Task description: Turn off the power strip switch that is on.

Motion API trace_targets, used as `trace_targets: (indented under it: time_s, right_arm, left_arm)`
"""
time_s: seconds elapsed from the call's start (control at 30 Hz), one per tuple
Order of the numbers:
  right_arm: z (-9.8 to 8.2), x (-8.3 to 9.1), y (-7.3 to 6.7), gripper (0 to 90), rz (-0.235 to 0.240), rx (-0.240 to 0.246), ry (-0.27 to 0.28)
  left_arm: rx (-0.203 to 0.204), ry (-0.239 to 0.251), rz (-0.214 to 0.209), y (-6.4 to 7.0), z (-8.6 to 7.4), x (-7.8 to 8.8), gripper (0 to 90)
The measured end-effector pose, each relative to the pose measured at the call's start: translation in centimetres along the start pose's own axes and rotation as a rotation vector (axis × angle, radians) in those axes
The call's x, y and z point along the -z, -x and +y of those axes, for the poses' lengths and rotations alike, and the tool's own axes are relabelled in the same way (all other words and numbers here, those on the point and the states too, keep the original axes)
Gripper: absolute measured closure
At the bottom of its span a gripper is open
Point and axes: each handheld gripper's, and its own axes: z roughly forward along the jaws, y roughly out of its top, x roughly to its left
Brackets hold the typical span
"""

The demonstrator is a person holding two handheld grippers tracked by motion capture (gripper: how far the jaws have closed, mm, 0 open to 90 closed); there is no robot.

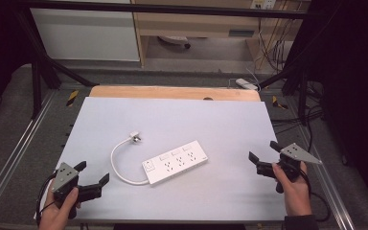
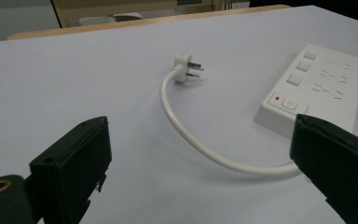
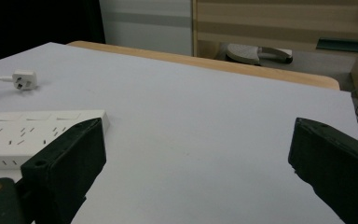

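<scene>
Two claws, both held low at the near edge of the bench [image 1: 124, 115], one at each bottom corner of the high view. Left claw [image 1: 94, 176] at lower left, jaws spread wide, nothing between them. Right claw [image 1: 262, 155] at lower right, jaws also spread wide, gripping nothing.

Edges and room: the pale sheet covers nearly the whole bench; a strip of bare wood shows along the far edge at the top of the sheet. Wide open surface across the upper half of the sheet and on the right side between the right claw and the power strip [image 1: 175, 162]. Open surface also lies between the left claw and the cord [image 1: 117, 165].

Surroundings: dark frame rails run down both sides of the bench. Cupboards and loose cables stand beyond the far edge. Nothing else lies on the sheet; nothing stands between either claw and the strip.

Power strip: white, lying flat just below centre of the high view, sockets and switches facing up. Long axis runs diagonally, from lower left to upper right. The cord leaves the lower-left end, loops leftward and curves up to the plug [image 1: 135, 137], which lies above and left of the strip, well apart from it. In the left gripper view the plug's prongs point right, toward the strip.
</scene>
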Motion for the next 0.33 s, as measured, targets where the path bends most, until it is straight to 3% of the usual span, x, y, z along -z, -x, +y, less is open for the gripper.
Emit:
trace_targets:
  time_s: [0.17, 0.33]
  right_arm:
    - [-1.5, -1.1, -0.1, 4.3, 0.014, -0.015, -0.047]
    - [-2.7, -3.0, -1.5, 4.0, 0.074, 0.008, -0.114]
  left_arm:
    - [-0.005, -0.004, 0.0, 0.1, 0.0, 0.0, 5.2]
    - [-0.002, -0.006, -0.005, 0.1, 0.0, -0.1, 5.2]
